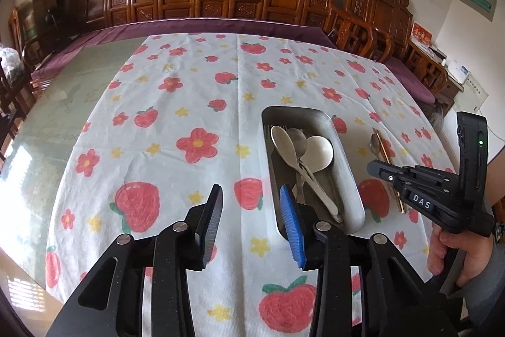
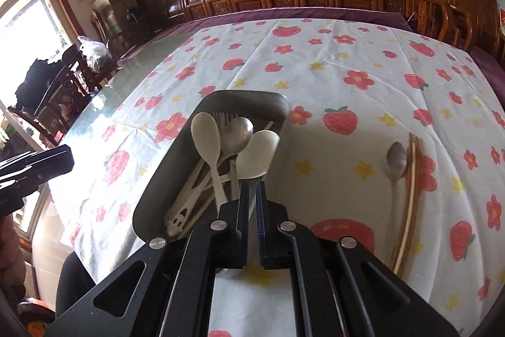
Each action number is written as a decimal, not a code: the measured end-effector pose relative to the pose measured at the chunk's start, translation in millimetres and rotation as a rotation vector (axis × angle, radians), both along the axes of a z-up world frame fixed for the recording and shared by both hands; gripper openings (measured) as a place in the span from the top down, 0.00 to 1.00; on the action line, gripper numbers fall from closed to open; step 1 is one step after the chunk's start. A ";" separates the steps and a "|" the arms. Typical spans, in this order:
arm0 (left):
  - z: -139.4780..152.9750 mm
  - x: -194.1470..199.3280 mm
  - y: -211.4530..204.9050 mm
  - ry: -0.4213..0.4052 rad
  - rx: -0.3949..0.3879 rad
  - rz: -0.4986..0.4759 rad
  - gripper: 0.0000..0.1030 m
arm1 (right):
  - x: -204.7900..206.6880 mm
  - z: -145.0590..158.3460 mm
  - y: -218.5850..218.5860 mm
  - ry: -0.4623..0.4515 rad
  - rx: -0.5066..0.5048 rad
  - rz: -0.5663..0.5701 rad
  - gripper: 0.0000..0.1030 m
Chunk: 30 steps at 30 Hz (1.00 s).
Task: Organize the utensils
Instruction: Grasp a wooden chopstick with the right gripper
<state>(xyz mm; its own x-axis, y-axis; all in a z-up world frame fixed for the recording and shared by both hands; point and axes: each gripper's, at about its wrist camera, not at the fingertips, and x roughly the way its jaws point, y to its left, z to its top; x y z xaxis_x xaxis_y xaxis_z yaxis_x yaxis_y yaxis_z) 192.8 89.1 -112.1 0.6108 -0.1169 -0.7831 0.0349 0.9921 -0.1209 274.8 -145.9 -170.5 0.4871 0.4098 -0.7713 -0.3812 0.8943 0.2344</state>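
Though heaped, pale spoons (image 2: pixel 206 131) in tray (image 2: pixel 164 176)

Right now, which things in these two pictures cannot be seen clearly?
- Right wrist view: whether the right gripper pinches anything; its closed fingers hide the gap.
- Both views: how many utensils lie in the metal tray; the white spoons cover the fork and others.
- Left wrist view: the lower handle of the metal spoon beside the chopsticks; the right gripper covers it.

White tablecloth (image 1: pixel 195 103) with red strawberries and flowers, yellow stars; grey metal tray (image 1: pixel 353 179); cream spoons (image 2: pixel 206 131).
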 end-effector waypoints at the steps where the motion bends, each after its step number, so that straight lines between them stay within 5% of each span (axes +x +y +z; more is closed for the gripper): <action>1: -0.4 0.5 -2.9 0.001 -0.001 -0.003 0.58 | -1.5 1.0 -10.6 -0.008 -0.014 -0.011 0.94; 5: -3.7 4.3 -17.0 0.007 -0.006 -0.017 0.41 | -3.0 -3.3 -54.4 -0.016 -0.061 -0.072 0.94; 13: -10.6 7.1 -42.9 0.026 -0.001 -0.045 0.38 | 1.9 -38.3 -113.9 0.023 -0.154 -0.157 0.86; 16: -12.5 4.7 -51.0 0.019 0.009 -0.050 0.20 | 5.7 -55.2 -120.3 0.063 -0.158 -0.171 0.86; 30: -22.6 4.1 -75.1 0.060 0.023 -0.097 0.20 | 23.5 -79.2 -109.0 0.111 -0.217 -0.212 0.89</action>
<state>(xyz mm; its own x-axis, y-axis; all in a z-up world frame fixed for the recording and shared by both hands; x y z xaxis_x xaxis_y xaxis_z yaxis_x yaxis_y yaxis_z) 197.0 14.0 -134.7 0.5491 -0.1543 -0.8214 0.1240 0.9870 -0.1025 298.3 -254.9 -249.7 0.4523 0.1281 -0.8826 -0.1637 0.9847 0.0591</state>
